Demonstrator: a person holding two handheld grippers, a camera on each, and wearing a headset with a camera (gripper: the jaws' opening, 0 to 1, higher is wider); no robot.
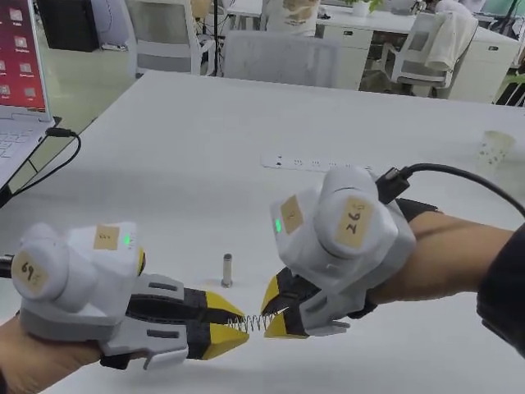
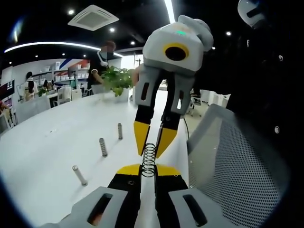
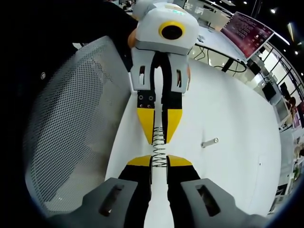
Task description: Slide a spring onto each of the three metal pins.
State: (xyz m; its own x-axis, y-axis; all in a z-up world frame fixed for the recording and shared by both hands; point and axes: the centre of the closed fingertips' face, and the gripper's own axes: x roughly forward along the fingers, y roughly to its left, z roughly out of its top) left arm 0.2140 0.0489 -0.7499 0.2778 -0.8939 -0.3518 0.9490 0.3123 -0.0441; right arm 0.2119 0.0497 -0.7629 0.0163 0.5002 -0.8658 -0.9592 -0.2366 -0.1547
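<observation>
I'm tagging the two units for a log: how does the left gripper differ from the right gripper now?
Pose: the left gripper lies low and nearly level, pointing right; the right gripper sits higher, angled down and left. Sticker: the left gripper's reads 69, the right gripper's 26. Shared: white bodies, yellow-tipped jaws, a green light, and each is shut on one end of the same spring.

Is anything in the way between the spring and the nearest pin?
Nothing visible does. The spring is held between the left gripper and right gripper, with only bare table from it to the pin.
</observation>
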